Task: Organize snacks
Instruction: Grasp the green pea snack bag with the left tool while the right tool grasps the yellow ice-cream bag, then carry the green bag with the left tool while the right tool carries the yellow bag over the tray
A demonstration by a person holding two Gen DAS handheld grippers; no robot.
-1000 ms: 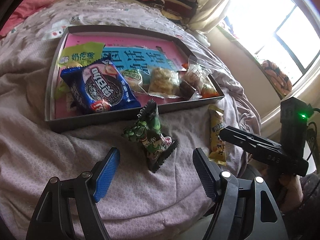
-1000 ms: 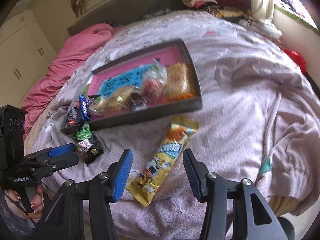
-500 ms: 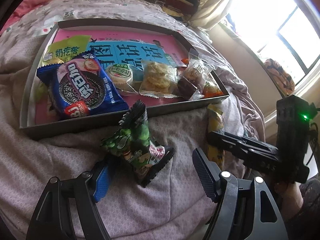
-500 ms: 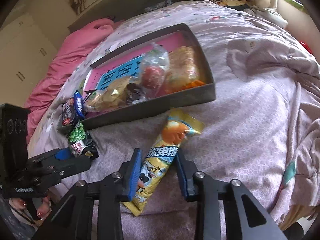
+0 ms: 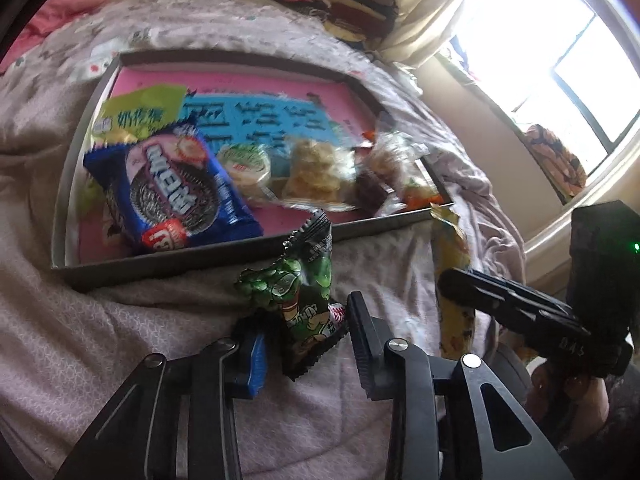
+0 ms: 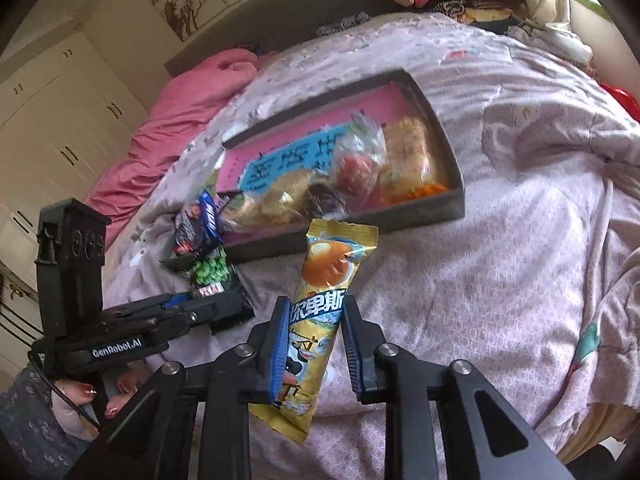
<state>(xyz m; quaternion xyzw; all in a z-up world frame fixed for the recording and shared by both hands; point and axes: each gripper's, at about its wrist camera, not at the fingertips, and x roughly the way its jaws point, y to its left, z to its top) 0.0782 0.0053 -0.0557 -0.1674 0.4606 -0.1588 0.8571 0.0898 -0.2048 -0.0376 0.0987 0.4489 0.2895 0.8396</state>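
Observation:
My left gripper [image 5: 306, 334] is shut on a green pea snack bag [image 5: 306, 292], held upright just in front of the grey tray [image 5: 192, 258]; the bag also shows in the right wrist view [image 6: 210, 274]. My right gripper [image 6: 314, 330] is shut on a long yellow snack bar packet [image 6: 320, 308], lifted off the quilt, its top near the tray's front wall [image 6: 424, 212]. The tray holds a blue cookie pack [image 5: 172, 192], a small cup snack [image 5: 244, 164], clear-wrapped pastries [image 5: 316, 172] and a green packet [image 5: 140, 114].
The tray lies on a pale purple quilt [image 6: 500, 260] on a bed. A pink blanket [image 6: 180, 108] lies at the far left. Folded clothes [image 5: 332, 0] are stacked behind the bed. A window [image 5: 560, 48] is at the right.
Both grippers have closed: the left on the green bag, the right on the yellow packet. Both packets are now lifted off the quilt toward the tray.

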